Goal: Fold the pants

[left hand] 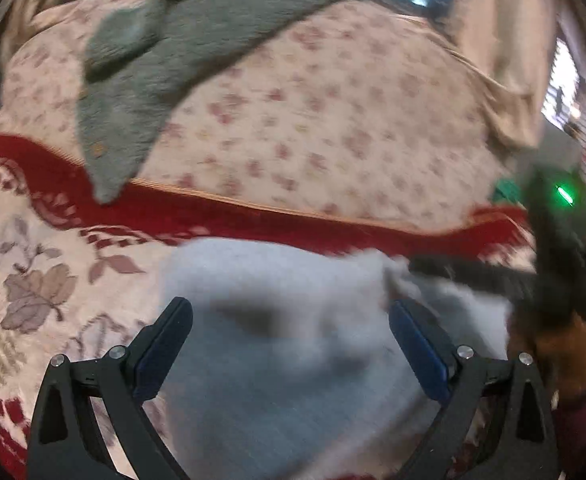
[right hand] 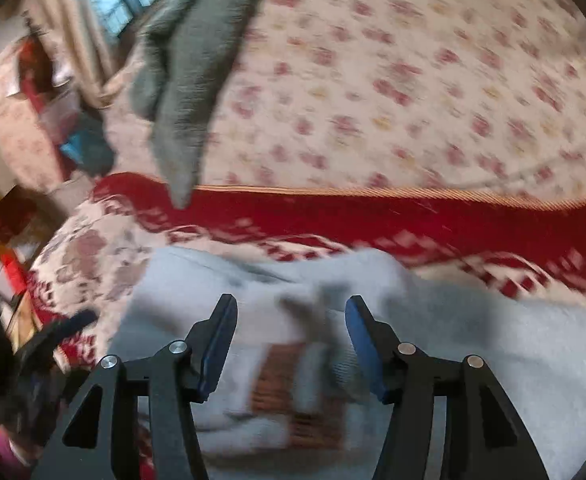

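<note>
Bed with two covers on it: a red-bordered blanket with leaf patterns in front and a pale sheet with small pink flowers behind, window and curtains way at the back. Going left to right in the left wrist view: one grey garment lies stretched over the floral sheet with its tip reaching the red border, then the light grey pants sit bunched on the blanket right in front, and at the far right the other tool shows up blurry with a green light on it. Left tool has its jaws spread wide with the pants between them, pads not pressing on the cloth. In the right wrist view, the right tool hangs over the pants too, jaws partly apart, nothing pinched. There's one brownish label patch on the pants between those fingers, too blurred to read any writing. So: two tools, one pants, one other garment.
</note>
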Motion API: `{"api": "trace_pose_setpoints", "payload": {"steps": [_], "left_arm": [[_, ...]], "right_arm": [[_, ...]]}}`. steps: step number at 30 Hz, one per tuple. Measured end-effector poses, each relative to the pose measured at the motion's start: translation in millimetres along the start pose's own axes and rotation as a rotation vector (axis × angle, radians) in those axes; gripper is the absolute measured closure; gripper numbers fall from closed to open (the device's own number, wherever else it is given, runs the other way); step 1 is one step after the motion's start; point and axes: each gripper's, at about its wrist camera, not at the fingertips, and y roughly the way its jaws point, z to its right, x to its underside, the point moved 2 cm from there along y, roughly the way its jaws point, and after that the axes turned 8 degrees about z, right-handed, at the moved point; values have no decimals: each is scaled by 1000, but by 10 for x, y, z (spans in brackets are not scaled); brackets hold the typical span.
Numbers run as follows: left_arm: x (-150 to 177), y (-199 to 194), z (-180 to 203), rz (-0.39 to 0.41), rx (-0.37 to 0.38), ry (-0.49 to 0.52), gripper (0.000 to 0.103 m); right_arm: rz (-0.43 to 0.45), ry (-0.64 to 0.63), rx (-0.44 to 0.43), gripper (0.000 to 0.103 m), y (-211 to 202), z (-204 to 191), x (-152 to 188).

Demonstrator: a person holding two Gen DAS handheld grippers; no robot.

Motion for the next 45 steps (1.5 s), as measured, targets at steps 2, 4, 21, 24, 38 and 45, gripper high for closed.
{"api": "trace_pose_setpoints", "payload": {"steps": [2, 4, 21, 24, 38, 45], "left_arm": [[-34, 194, -124, -16, -40, -18, 5], [8, 397, -182, -55, -90, -8, 5], [242, 404, -65, -97, -88, -12, 3], [273, 343, 236, -88, -27, 43, 2], [400, 723, 1382, -218, 271, 89, 2], [354, 1070, 1852, -289, 340, 167, 2]], "right_arm": [[-5, -54, 17, 41, 153, -168, 18], [-24, -95, 72, 41, 338, -275, 75], [34, 117, 50, 14, -283, 152, 601], [37, 192, 84, 13, -588, 347, 763], [23, 385, 309, 11, -1630, 1081, 1316], [53, 642, 288, 9, -1798, 1618, 1554]]}}
